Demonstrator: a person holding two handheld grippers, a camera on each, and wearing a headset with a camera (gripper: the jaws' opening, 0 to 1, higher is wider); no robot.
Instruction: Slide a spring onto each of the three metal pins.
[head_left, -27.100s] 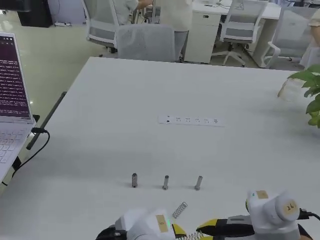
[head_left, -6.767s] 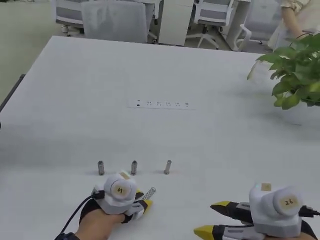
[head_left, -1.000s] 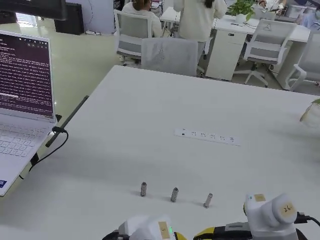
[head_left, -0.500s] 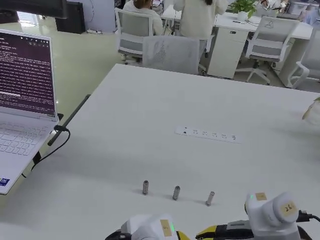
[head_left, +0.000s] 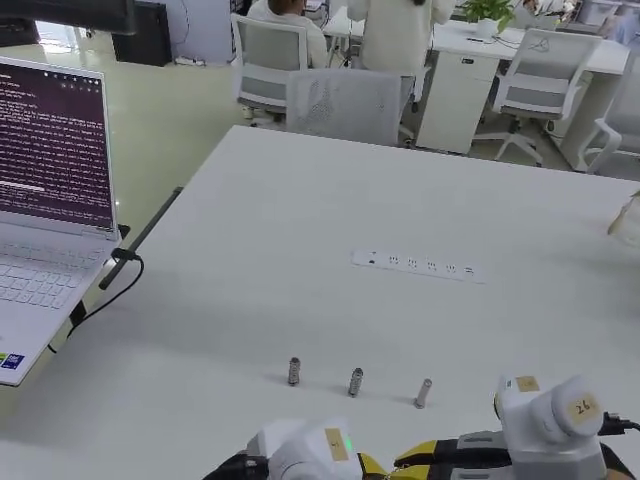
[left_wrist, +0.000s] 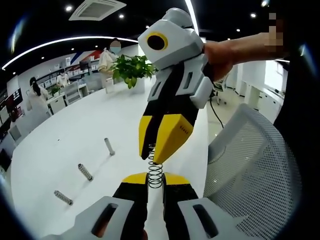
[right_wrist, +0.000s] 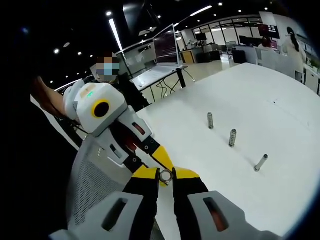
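Observation:
Three metal pins stand in a row on the white table. The left pin and the middle pin each carry a spring; the right pin is bare. The last spring is held off the table's near edge. My left gripper is shut on its lower end. My right gripper is shut on the other end, meeting the left gripper tip to tip. In the head view both grippers sit at the bottom edge, left gripper and right gripper.
An open laptop with a cable stands at the table's left edge. A white power strip lies mid-table beyond the pins. Office chairs and people are behind the far edge. A mesh chair back is close below the grippers.
Over the longer span the loose spring has left the table and the middle pin has gained a spring. In the last second only the head view shifted slightly; the grippers stay together.

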